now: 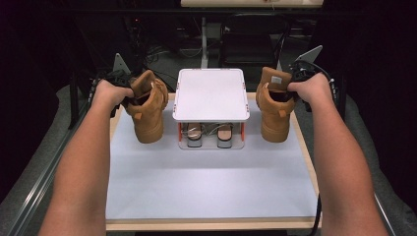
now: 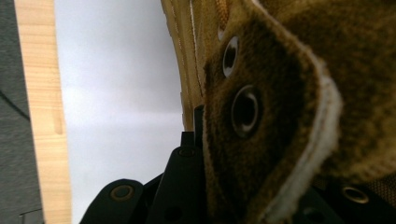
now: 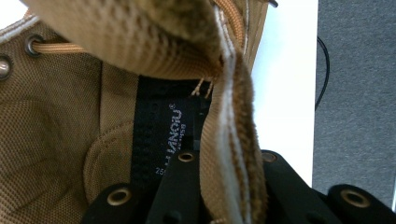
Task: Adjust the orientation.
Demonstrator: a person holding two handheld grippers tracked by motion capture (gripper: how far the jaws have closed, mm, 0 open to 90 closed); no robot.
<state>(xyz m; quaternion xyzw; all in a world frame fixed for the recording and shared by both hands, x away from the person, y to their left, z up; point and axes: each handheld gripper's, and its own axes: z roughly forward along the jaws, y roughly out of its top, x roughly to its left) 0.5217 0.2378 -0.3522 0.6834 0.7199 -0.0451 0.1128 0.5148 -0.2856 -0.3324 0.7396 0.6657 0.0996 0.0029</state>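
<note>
In the high view, two tan boots are held above the white tabletop (image 1: 206,187), one on each side of a white shoe box (image 1: 210,96). The left boot (image 1: 147,110) is gripped at its collar by the left tool (image 1: 129,93), and the right boot (image 1: 275,110) is gripped the same way by the right tool (image 1: 291,84). The box has a closed lid, and a pair of sandals (image 1: 209,135) is seen through its open front.

In the left gripper view, the jaws are clenched on the suede collar edge of the left boot (image 2: 280,116), near its eyelets.

In the right gripper view, the jaws are clenched on the collar of the right boot (image 3: 233,140), beside the black inner label (image 3: 163,126).

It is judged that lifting is done. Placing both boots, probably on or by the box, is left.
</note>
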